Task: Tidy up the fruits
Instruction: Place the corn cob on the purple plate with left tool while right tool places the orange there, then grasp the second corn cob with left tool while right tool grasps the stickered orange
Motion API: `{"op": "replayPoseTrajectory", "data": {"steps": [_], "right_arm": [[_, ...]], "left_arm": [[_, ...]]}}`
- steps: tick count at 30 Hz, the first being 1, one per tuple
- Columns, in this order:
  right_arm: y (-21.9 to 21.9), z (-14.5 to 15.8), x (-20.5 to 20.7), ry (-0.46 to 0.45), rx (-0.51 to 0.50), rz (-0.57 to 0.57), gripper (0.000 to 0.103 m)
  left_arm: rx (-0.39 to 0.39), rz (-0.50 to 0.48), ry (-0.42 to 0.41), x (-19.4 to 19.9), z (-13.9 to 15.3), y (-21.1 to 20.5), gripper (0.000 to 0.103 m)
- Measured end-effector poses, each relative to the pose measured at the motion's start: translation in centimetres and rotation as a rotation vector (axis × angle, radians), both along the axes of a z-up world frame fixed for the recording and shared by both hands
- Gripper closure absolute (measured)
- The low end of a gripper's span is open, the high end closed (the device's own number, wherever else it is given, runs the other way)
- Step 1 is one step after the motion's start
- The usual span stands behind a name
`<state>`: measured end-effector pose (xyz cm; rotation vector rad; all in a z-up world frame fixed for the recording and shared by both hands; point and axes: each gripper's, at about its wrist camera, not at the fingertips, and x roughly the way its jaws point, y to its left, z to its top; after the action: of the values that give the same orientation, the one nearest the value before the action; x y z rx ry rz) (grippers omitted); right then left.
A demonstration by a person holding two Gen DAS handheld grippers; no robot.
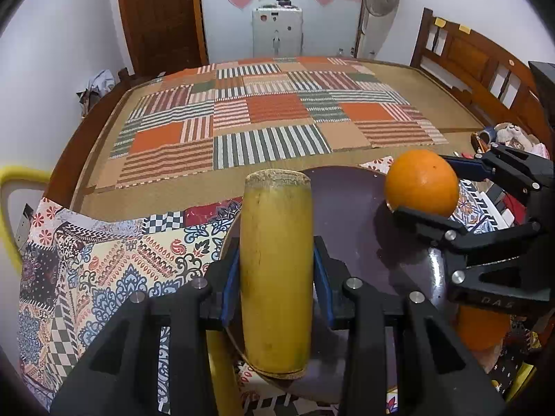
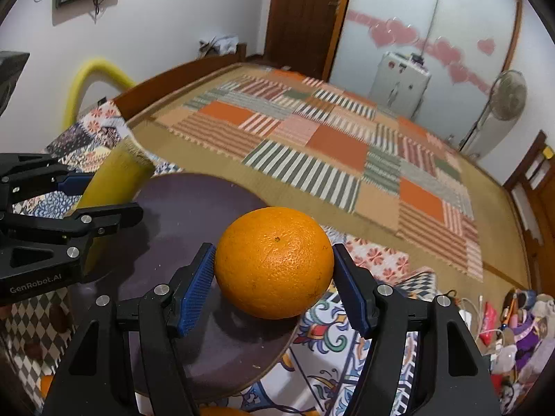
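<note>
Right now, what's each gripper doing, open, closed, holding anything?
Left gripper: shut on the banana.
Right gripper: shut on the orange, above the dark plate.

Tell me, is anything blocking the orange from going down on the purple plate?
Nothing visible. The orange, held in the right gripper, hangs over bare plate. The banana in the left gripper is off to the side.

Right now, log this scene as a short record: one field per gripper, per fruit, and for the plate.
left gripper: shut on the banana
banana: yellow, ends cut flat, held over the plate's left side
right gripper: pads against the orange
orange: whole, between the blue pads, above the plate's right edge
plate: dark purple, round, on a patterned cloth
other fruit: another orange, partly hidden
</note>
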<state>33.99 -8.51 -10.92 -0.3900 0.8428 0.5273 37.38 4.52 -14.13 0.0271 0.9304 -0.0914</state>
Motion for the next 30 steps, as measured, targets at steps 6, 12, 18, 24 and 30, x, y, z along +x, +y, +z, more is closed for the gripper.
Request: {"op": "replayPoseTrajectory", "data": {"steps": [6, 12, 18, 24, 30], "right_arm": [[0.5, -0.5, 0.8, 0.042, -0.025, 0.016, 0.039], [1.0, -0.6, 0.9, 0.047, -0.053, 0.030, 0.038], [0.7, -0.6, 0.7, 0.048, -0.045, 0.018, 0.038], [0.0, 1.4, -0.6, -0.009, 0.027, 0.013, 0.025], [-1.3, 3.6, -2.6, -0.073, 0.101, -0.014, 0.025]], "left_arm": [[-0.020, 0.006, 0.044, 1.0, -0.8, 0.6, 0.065], [-0.044, 0.007, 0.058, 1.1, -1.1, 0.7, 0.064], [-0.012, -0.009, 0.013, -0.4, 0.6, 0.4, 0.064], [0.029, 0.003, -0.056, -3.1, 2.4, 1.2, 0.060], [0.018, 0.038, -0.076, -5.3, 3.0, 3.4, 0.059]]}}
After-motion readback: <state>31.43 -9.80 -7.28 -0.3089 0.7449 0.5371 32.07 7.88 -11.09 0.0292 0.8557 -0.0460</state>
